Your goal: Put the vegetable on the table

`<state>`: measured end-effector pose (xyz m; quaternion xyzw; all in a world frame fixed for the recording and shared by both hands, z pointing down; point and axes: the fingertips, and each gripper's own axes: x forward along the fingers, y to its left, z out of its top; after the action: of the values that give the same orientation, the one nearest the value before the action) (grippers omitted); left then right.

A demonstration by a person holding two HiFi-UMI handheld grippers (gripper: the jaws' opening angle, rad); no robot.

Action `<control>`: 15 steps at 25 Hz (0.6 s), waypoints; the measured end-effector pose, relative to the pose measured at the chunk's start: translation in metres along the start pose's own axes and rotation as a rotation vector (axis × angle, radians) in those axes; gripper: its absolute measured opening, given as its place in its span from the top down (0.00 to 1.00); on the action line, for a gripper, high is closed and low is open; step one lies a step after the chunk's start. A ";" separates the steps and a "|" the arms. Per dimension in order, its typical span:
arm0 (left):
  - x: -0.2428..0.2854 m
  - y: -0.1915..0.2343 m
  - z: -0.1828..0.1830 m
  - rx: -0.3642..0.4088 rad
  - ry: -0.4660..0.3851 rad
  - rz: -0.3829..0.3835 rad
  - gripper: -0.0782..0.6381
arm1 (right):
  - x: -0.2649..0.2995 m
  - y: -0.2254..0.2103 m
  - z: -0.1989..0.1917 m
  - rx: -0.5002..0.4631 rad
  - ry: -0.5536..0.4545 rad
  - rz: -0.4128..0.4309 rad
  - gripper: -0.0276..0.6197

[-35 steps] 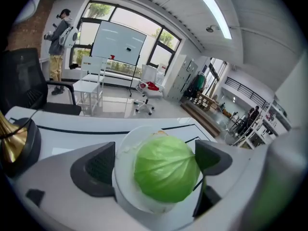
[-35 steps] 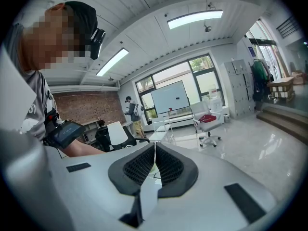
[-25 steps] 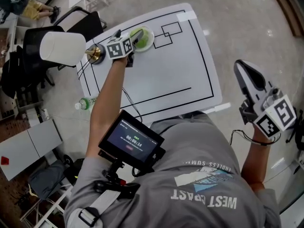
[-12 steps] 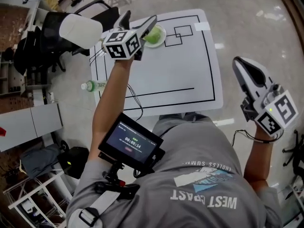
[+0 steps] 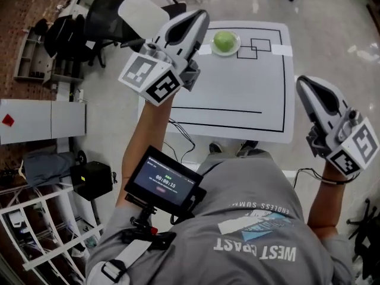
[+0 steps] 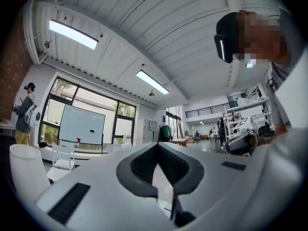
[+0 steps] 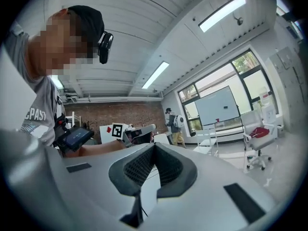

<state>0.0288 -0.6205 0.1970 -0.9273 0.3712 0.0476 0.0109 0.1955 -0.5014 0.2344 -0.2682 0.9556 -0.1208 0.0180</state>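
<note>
A round green vegetable (image 5: 224, 40) lies on a small plate (image 5: 214, 48) at the far edge of the white table (image 5: 237, 94) marked with black lines. My left gripper (image 5: 200, 16) is lifted high above the table's left side, well clear of the plate. Its jaws have just been closing and are shut with nothing between them; in the left gripper view the left gripper (image 6: 158, 146) points level into the room. My right gripper (image 5: 304, 83) hangs off the table's right edge, and in the right gripper view the right gripper (image 7: 155, 146) is shut and empty.
A white cylinder (image 5: 142, 13) and a black chair (image 5: 110, 10) stand by the table's far left corner. A white rack (image 5: 35, 230) and a black box (image 5: 92, 180) are on the floor at left. A person (image 7: 173, 124) stands by the far windows.
My left gripper has risen from the plate, up and toward the camera, and its jaws have closed empty. The vegetable stays on the plate. The right gripper has shifted a little.
</note>
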 end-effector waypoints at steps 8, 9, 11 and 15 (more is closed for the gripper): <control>-0.118 -0.045 0.014 0.077 -0.024 0.038 0.88 | 0.021 0.094 0.001 -0.116 -0.001 0.066 0.95; -0.134 -0.046 0.014 0.066 -0.029 0.053 0.88 | 0.022 0.106 -0.002 -0.116 0.004 0.070 0.95; -0.167 -0.050 0.011 0.030 -0.039 0.079 0.88 | 0.019 0.132 -0.013 -0.105 0.017 0.077 0.95; -0.229 -0.069 0.016 -0.007 -0.068 0.104 0.88 | 0.007 0.195 -0.023 -0.144 0.039 0.085 0.95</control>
<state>-0.0898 -0.4119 0.2019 -0.9047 0.4179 0.0811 0.0179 0.0880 -0.3385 0.2103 -0.2255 0.9725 -0.0560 -0.0149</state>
